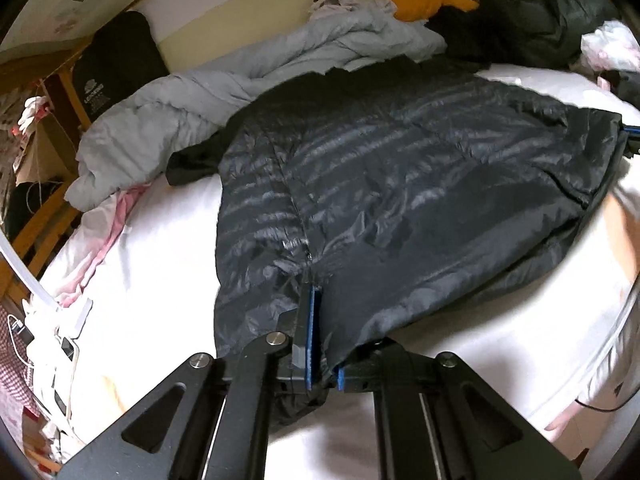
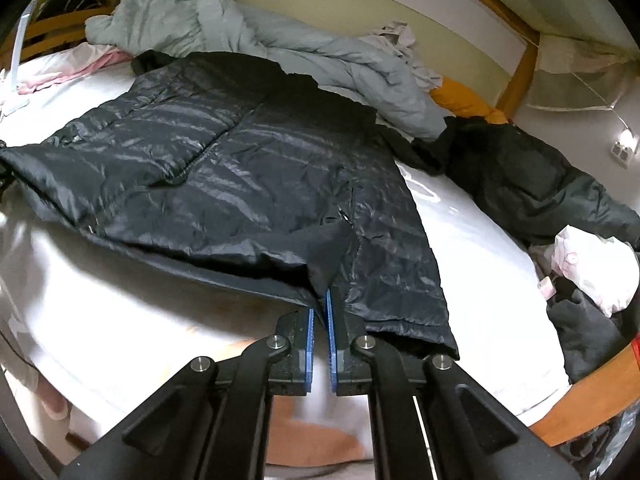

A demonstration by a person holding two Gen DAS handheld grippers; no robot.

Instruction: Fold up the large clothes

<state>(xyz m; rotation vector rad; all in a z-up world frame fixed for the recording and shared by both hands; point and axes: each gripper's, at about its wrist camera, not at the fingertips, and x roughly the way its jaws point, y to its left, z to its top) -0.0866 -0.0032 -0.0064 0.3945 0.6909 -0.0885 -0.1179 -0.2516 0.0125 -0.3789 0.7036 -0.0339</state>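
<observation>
White bedsheet (image 1: 152, 240) lies bare beside jacket (image 1: 400, 168), hem pinched by both claws.

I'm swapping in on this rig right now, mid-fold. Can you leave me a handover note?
Left gripper: shut on the black jacket, at its near hem.
Right gripper: shut on the same hem, further along it.
Jacket: spread flat on the white bed, collar end towards the headboard, near hem held up off the sheet.
Around it: grey duvet behind, a dark coat to one side.
Done: jacket laid out, both hem points gripped.
Left: no fold made yet. Probably carry the hem towards the collar, then fold again and tidy.
</observation>
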